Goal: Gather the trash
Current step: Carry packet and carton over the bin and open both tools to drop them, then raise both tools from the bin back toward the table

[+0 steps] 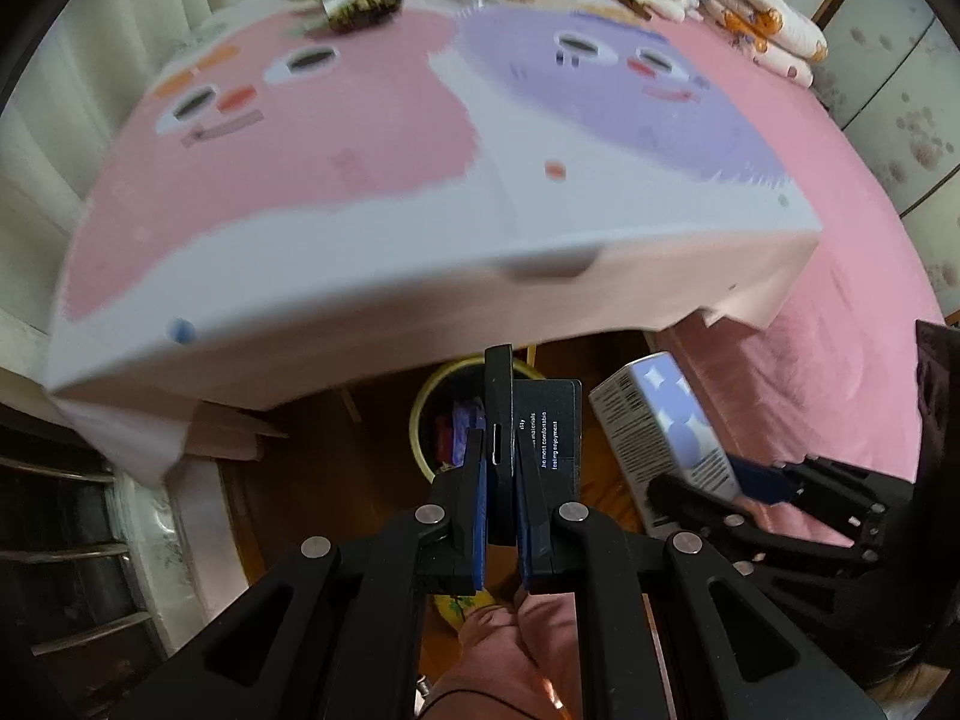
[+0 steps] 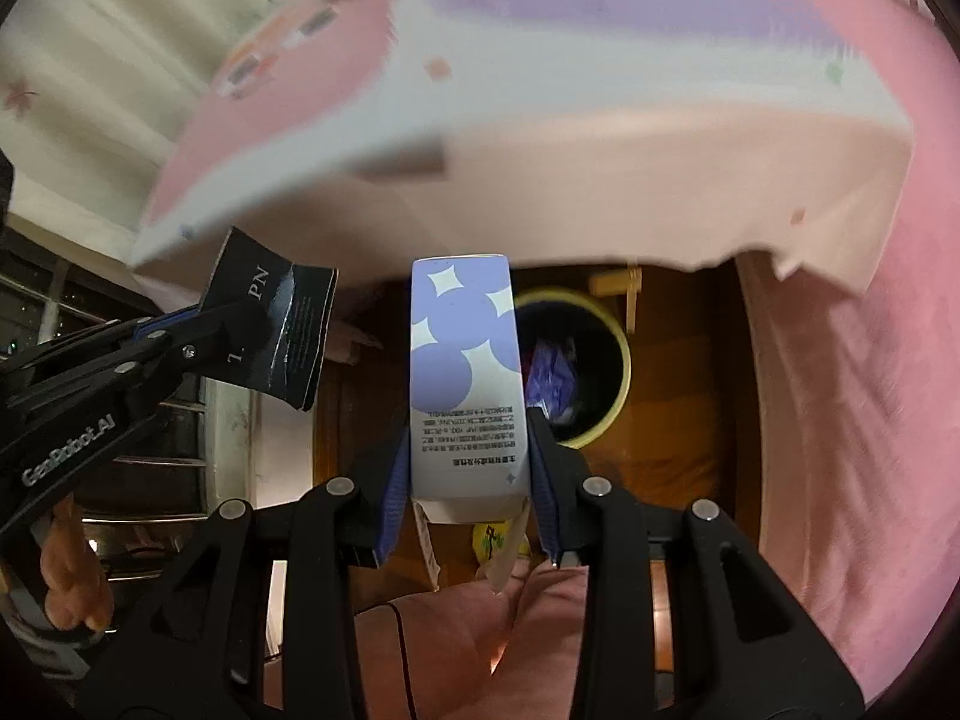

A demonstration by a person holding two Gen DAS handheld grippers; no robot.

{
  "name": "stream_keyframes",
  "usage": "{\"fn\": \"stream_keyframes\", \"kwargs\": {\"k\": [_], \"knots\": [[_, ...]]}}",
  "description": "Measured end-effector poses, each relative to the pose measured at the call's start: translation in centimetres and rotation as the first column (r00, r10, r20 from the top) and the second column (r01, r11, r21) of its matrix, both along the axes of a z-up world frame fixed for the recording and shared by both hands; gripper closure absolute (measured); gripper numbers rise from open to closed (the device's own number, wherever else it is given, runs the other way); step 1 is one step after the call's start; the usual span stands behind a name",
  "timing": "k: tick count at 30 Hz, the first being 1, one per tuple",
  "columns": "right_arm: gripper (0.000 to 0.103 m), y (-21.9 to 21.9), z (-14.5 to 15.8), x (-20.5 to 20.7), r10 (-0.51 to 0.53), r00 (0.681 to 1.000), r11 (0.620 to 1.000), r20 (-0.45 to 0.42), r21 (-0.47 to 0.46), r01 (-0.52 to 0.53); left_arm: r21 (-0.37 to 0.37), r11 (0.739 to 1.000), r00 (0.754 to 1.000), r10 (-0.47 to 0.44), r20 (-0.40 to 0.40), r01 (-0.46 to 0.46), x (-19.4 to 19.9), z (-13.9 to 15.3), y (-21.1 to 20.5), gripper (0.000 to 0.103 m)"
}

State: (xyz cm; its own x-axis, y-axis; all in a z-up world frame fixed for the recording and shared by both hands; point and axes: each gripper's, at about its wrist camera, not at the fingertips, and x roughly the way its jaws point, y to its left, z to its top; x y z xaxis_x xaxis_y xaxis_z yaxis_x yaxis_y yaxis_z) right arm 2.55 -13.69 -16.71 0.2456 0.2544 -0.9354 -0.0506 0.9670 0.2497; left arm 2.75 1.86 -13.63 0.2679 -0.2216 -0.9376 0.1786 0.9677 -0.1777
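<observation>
**Both grippers hold cartons above the bin**

The left gripper (image 1: 503, 468) pinches a flattened black carton (image 1: 549, 420) edge-on between its blue pads. The right gripper (image 2: 468, 474) clamps a white-and-purple box (image 2: 465, 372) upright between its jaws. Both point down toward the yellow-rimmed trash bin (image 2: 624, 360) on the wooden floor, beside the pink bed (image 1: 840, 228).

Two cartons (image 2: 462, 372) (image 2: 282, 336), one bin (image 2: 621, 354), one big box (image 1: 420, 192).

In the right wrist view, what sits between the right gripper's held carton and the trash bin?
Nothing: past the white-and-purple carton there is only bare wooden floor before the yellow-rimmed bin, in the right wrist view.
</observation>
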Motion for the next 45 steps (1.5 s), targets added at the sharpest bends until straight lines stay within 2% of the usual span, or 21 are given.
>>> {"fn": "stream_keyframes", "kwargs": {"k": [5,11,16,19,21,23,25,29,32,37,45], "knots": [[0.071,-1.7,-8.2,0.9,-0.046,0.996,0.999,-0.072,0.008,0.046,0.006,1.000,0.999,0.012,-0.048,-0.012,0.7,-7.8,-2.1,0.096],[0.071,-3.9,-17.7,2.5,-0.096,0.989,0.995,-0.116,0.000,0.096,0.020,1.000,0.996,0.026,-0.086,-0.024,2.0,-17.1,-4.2,0.095],[0.071,-5.0,-23.2,4.0,-0.106,0.987,0.994,-0.122,-0.006,0.106,0.050,0.999,0.997,0.014,-0.079,-0.010,3.2,-22.8,-5.3,0.095],[0.070,-5.0,-25.5,5.2,-0.089,0.990,0.996,-0.110,-0.005,0.089,0.057,0.998,0.997,0.019,-0.077,-0.014,4.0,-25.1,-5.5,0.084],[0.070,-5.1,-26.5,6.0,-0.081,0.991,0.997,-0.106,0.004,0.082,0.058,0.998,0.997,0.032,-0.074,-0.028,4.3,-26.1,-5.7,0.063],[0.070,-5.0,-27.4,6.8,-0.083,0.991,0.996,-0.101,0.009,0.084,0.054,0.997,0.996,0.052,-0.066,-0.048,4.5,-26.6,-5.3,0.055],[0.069,-5.0,-27.7,7.0,-0.087,0.992,0.996,-0.093,0.008,0.088,0.058,0.996,0.996,0.066,-0.065,-0.062,4.6,-26.9,-4.9,0.054],[0.055,-4.7,-28.2,7.7,-0.093,0.992,0.996,-0.084,0.008,0.094,0.086,0.992,0.994,0.097,-0.056,-0.092,5.1,-26.7,-3.4,0.054],[0.054,-4.2,-27.9,8.2,-0.086,0.993,0.996,-0.075,0.008,0.087,0.094,0.988,0.990,0.130,-0.046,-0.125,5.4,-25.9,-2.3,0.054],[0.054,-3.6,-25.8,8.3,-0.074,0.995,0.997,-0.062,0.002,0.074,0.097,0.981,0.985,0.171,-0.036,-0.167,5.1,-23.8,-1.0,0.054],[0.053,-2.8,-20.0,6.7,-0.060,0.996,0.998,-0.068,0.023,0.061,0.102,0.978,0.983,0.184,-0.021,-0.181,3.2,-17.8,0.5,0.054]]}}
